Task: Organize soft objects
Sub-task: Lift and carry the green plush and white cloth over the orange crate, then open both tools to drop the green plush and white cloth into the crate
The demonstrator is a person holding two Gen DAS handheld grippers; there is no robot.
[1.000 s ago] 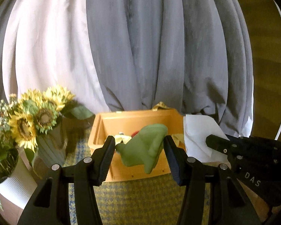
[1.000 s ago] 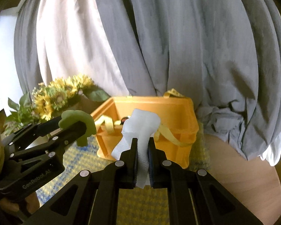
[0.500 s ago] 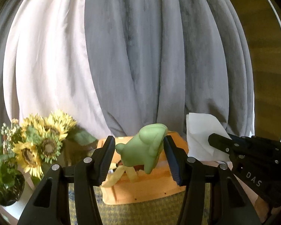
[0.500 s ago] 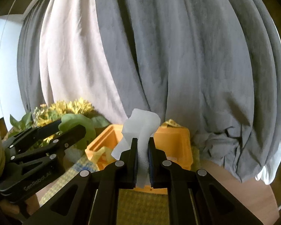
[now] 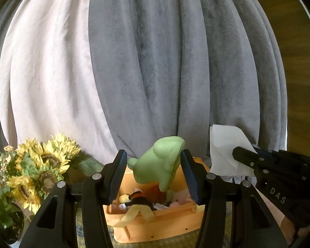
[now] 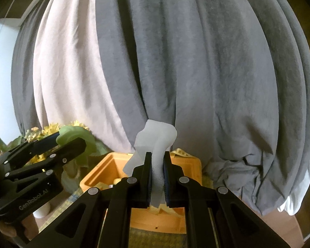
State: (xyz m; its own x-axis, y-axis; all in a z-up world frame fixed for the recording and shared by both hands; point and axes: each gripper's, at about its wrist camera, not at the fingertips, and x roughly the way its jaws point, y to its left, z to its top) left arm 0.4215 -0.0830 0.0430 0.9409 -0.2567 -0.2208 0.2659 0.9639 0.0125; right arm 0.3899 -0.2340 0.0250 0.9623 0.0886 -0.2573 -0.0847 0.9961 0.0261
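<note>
My left gripper (image 5: pixel 153 161) is shut on a green soft toy (image 5: pixel 161 163) and holds it above an orange basket (image 5: pixel 155 225). The basket holds several small soft things, one black and orange (image 5: pixel 138 198), and has yellow strap handles (image 5: pixel 132 215). My right gripper (image 6: pixel 157 161) is shut on a white cloth (image 6: pixel 156 140) and holds it above the same basket (image 6: pixel 105 171). In the left wrist view the right gripper (image 5: pixel 243 157) and its cloth (image 5: pixel 225 150) are at the right. In the right wrist view the left gripper (image 6: pixel 72 142) and green toy (image 6: pixel 76 136) are at the left.
Grey and white curtains (image 5: pixel 155 62) hang close behind the basket. A vase of sunflowers (image 5: pixel 41 169) stands left of the basket. The basket rests on a yellow-blue woven mat (image 6: pixel 155 237) on a wooden table (image 6: pixel 279 223).
Both grippers have risen and now look down into the basket from higher up. The basket has dropped lower in both views. Both still hold their objects.
</note>
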